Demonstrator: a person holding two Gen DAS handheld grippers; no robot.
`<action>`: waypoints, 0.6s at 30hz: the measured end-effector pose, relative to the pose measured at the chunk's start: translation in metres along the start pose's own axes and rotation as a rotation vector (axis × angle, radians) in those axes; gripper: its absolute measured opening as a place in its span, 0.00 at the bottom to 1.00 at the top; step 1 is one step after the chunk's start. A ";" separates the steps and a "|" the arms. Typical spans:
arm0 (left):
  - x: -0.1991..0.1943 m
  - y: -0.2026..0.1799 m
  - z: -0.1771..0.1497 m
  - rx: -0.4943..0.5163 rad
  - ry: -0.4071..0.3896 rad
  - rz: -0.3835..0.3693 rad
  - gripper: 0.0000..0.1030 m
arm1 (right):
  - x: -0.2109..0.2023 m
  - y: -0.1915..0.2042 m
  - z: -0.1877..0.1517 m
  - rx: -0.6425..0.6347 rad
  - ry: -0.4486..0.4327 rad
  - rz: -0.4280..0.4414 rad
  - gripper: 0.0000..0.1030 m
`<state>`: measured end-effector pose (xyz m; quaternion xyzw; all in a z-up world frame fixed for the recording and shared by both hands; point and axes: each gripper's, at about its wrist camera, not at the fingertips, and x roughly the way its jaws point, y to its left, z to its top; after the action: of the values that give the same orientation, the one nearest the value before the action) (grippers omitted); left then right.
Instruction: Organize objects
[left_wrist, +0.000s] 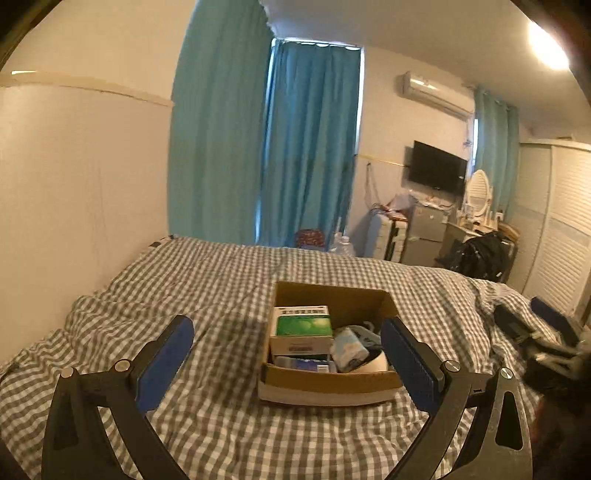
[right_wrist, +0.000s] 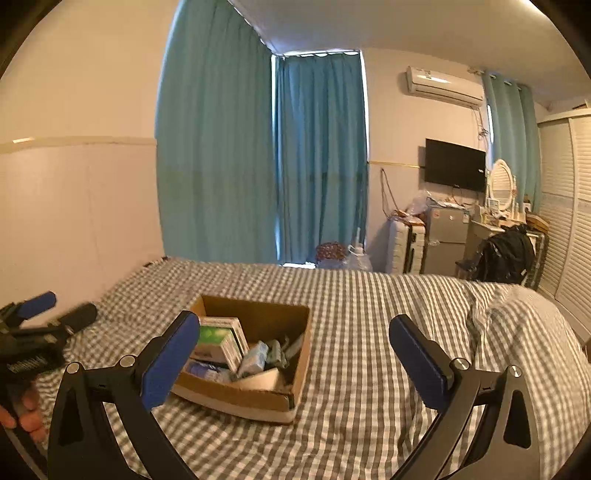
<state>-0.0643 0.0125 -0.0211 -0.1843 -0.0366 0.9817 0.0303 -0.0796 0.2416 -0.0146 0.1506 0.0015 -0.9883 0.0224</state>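
Observation:
An open cardboard box (left_wrist: 328, 384) sits on the checked bedspread, also in the right wrist view (right_wrist: 258, 397). It holds a green and white medicine box (left_wrist: 301, 325), a pale blue packet (left_wrist: 347, 350), a blue box (left_wrist: 304, 365) and other small items. My left gripper (left_wrist: 288, 343) is open and empty, just short of the box, its right pad beside the box's right wall. My right gripper (right_wrist: 295, 339) is open and empty, to the right of the box, its left pad over the box's left corner. Each gripper shows in the other's view, at the right edge (left_wrist: 546, 325) and the left edge (right_wrist: 48, 314).
The grey and white checked bed (right_wrist: 369, 332) fills the foreground, with a bunched fold at the right (right_wrist: 517, 314). Teal curtains (right_wrist: 258, 147), a wall TV (right_wrist: 454, 164), a small fridge (right_wrist: 445, 236), a dressing table with mirror and a louvred wardrobe (right_wrist: 569, 221) stand behind.

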 end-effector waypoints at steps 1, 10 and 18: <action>0.000 -0.003 -0.002 0.017 -0.004 0.014 1.00 | 0.005 0.000 -0.007 0.006 0.011 -0.009 1.00; 0.007 -0.015 -0.013 0.085 0.004 0.068 1.00 | 0.031 -0.001 -0.029 -0.008 0.064 -0.030 1.00; 0.011 -0.021 -0.017 0.110 0.027 0.056 1.00 | 0.029 -0.003 -0.030 0.000 0.074 -0.029 1.00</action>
<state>-0.0676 0.0348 -0.0388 -0.1967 0.0230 0.9801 0.0135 -0.0988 0.2434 -0.0520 0.1869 0.0044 -0.9823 0.0078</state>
